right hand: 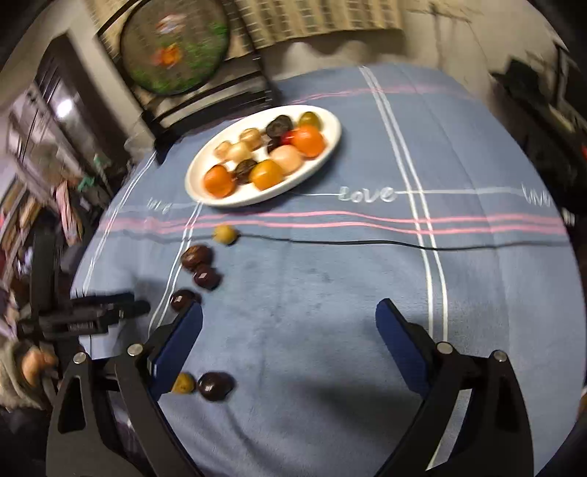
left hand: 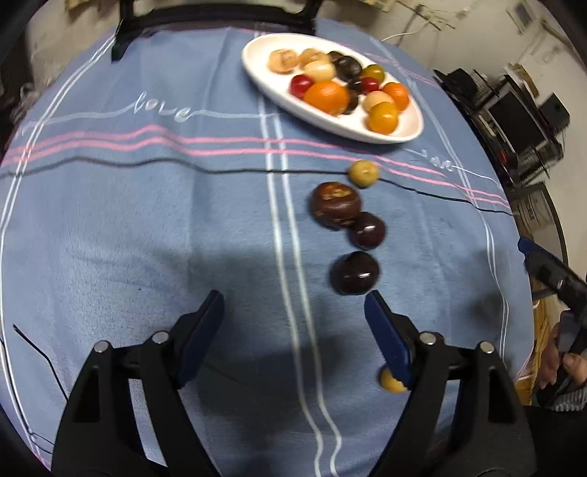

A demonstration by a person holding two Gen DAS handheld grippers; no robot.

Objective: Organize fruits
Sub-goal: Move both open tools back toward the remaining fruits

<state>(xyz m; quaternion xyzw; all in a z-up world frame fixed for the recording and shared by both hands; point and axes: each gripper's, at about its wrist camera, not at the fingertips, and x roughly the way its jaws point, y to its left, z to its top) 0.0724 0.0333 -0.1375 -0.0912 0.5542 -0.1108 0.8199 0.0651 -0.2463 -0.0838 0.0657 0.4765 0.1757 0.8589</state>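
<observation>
A white oval plate (left hand: 264, 84) (right hand: 332, 145) at the far side of the blue cloth holds several orange, pale, red and dark fruits. Loose on the cloth lie a yellow fruit (left hand: 363, 173) (right hand: 225, 234), a brown fruit (left hand: 335, 204) (right hand: 196, 257) and two dark fruits (left hand: 367, 231) (left hand: 354, 273). Another small yellow fruit (left hand: 390, 381) (right hand: 183, 383) lies by a fingertip, with a dark fruit (right hand: 215, 385) beside it. My left gripper (left hand: 293, 312) is open over bare cloth. My right gripper (right hand: 290, 319) is open too, nothing between its fingers.
The blue tablecloth (left hand: 146, 227) with pink and white stripes covers a round table. A black chair back (left hand: 220, 18) stands at the far edge. A person's hand (left hand: 561, 367) holds the other gripper at the right. Shelves and clutter surround the table.
</observation>
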